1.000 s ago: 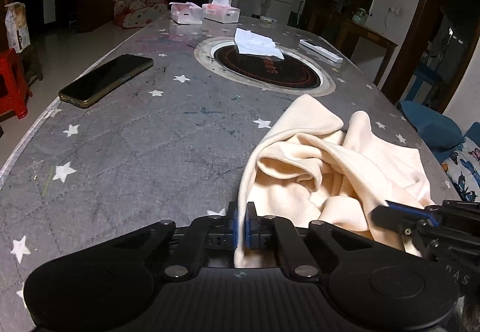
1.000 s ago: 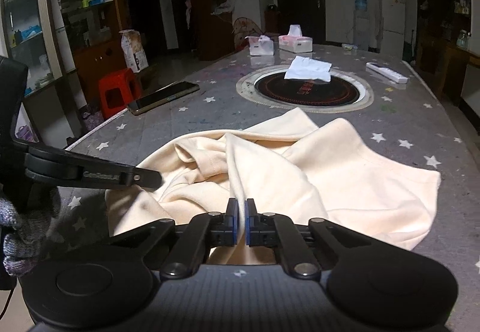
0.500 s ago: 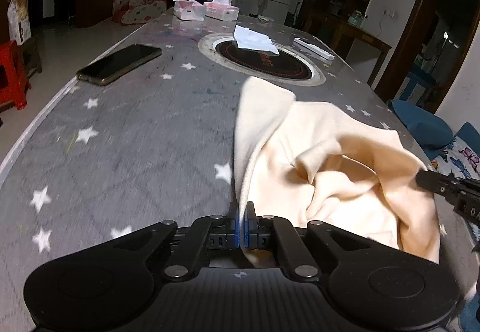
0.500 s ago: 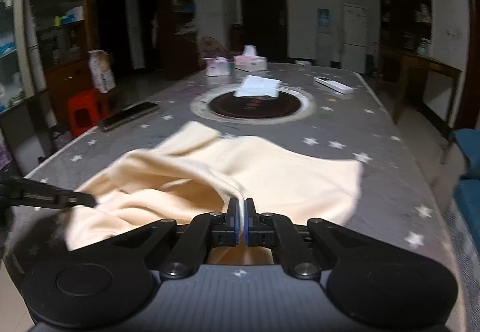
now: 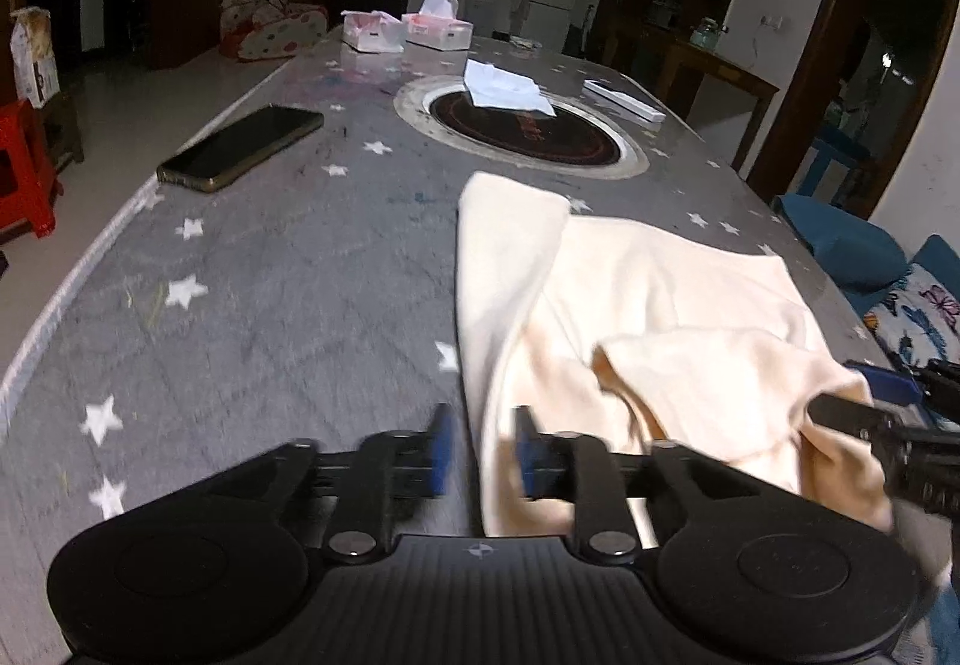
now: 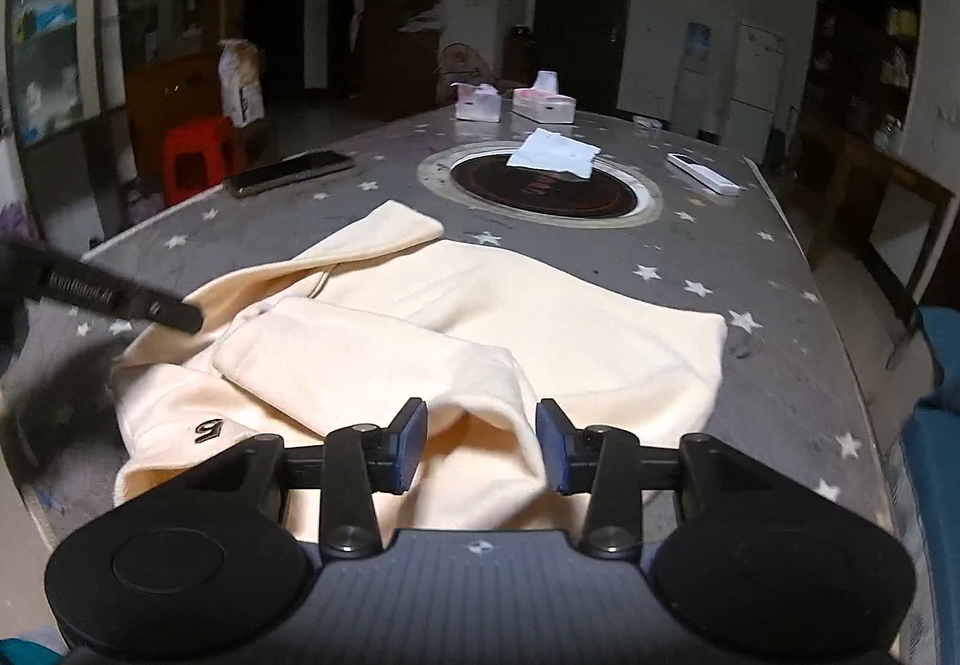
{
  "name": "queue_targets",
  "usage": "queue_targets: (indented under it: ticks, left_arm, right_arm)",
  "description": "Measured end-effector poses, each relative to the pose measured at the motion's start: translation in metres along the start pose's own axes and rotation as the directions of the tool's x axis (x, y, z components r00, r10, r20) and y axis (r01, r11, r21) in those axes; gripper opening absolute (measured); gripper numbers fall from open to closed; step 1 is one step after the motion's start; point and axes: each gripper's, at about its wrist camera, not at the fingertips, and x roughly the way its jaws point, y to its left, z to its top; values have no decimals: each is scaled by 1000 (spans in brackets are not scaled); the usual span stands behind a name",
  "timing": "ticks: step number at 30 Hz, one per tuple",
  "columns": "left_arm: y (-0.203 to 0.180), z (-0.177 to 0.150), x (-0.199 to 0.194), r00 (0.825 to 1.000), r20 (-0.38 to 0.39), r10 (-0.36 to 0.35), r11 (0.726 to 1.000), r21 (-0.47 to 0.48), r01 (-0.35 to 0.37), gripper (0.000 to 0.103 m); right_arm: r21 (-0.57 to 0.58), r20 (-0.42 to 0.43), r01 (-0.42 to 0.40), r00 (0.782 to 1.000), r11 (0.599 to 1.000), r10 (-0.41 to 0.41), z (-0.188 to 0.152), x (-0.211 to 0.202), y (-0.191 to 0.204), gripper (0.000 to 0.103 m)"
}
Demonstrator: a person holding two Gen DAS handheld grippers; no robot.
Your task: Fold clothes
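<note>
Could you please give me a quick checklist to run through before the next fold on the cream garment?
1. Left tool released: ok, open, cloth edge loose between its pads.
2. Right tool released: ok, open, a fold of cloth in the gap.
3. Cream garment fully on the table: not ok, its near edge hangs past the table edge.
4. Garment lying flat: not ok, layers bunched near the tools.
5. Phone apart from the cloth: ok.
6. Folded edges lined up: cannot tell.

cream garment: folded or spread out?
Partly folded. The garment lies on the table with one flap doubled over its near part; edges uneven, not a neat stack. Both grippers open.
</note>
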Motion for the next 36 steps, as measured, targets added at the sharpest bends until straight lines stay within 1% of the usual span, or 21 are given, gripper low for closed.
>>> queue_targets:
  ticks: [2, 7, 11, 12, 13, 15, 18, 21, 23, 26, 29, 32, 33, 34, 36]
  left_arm:
    - [0, 6, 8, 1000, -4, 14, 1000, 1, -14, 41]
    - [-3, 18, 31, 999, -26, 21, 1000, 4, -21, 42]
    - [-7, 23, 44, 999, -19, 31, 999, 23, -30, 39]
    - [-8, 24, 46, 1000, -16, 27, 999, 26, -27, 28]
    - [-8, 23, 46, 1000, -14, 27, 999, 29, -26, 22]
    - [-7, 22, 46, 1000, -9, 29, 999, 37, -29, 12]
    - [-5, 20, 44, 999, 0, 38, 999, 36, -38, 9]
    - [-1, 18, 41, 999, 7, 53, 998, 18, -53, 8]
    - [2, 15, 37, 998, 12, 64, 998, 7, -64, 8]
    - [6, 10, 29, 996, 20, 85, 996, -8, -84, 7]
    - [11, 4, 21, 994, 26, 109, 994, -26, -108, 7]
    - [18, -1, 11, 990, 34, 135, 990, -48, -133, 7]
    - [20, -3, 8, 989, 36, 142, 989, -54, -140, 7]
    - [22, -5, 5, 988, 37, 149, 987, -59, -147, 7]
    - [26, -8, -1, 985, 37, 169, 984, -62, -167, 7]
  right_arm:
    - [9, -9, -4, 1000, 1000, 4, 2, 8, 0, 44]
    - [87, -28, -6, 1000, 996, 9, 4, 23, -9, 42]
    - [94, -29, -9, 1000, 996, 12, 0, 23, -11, 16]
    - [96, -25, -9, 1000, 995, 12, -1, 21, -13, 13]
    - [100, -16, -9, 1000, 995, 10, -2, 19, -15, 10]
    - [114, 10, 13, 1000, 993, -14, -3, 9, -22, 9]
    - [139, 40, 77, 996, 987, -83, -6, -7, -35, 8]
    - [164, 47, 154, 985, 974, -164, -13, -22, -49, 8]
    - [196, 42, 209, 974, 958, -221, -20, -33, -61, 8]
    - [255, 21, 278, 956, 926, -293, -33, -48, -79, 8]
    - [305, -15, 325, 942, 895, -336, -47, -54, -92, 8]
    - [358, -65, 351, 934, 866, -352, -63, -53, -101, 10]
    - [376, -80, 355, 933, 856, -352, -67, -53, -103, 12]
    - [395, -94, 364, 929, 844, -357, -71, -53, -104, 18]
    - [419, -115, 390, 918, 820, -379, -78, -56, -108, 18]
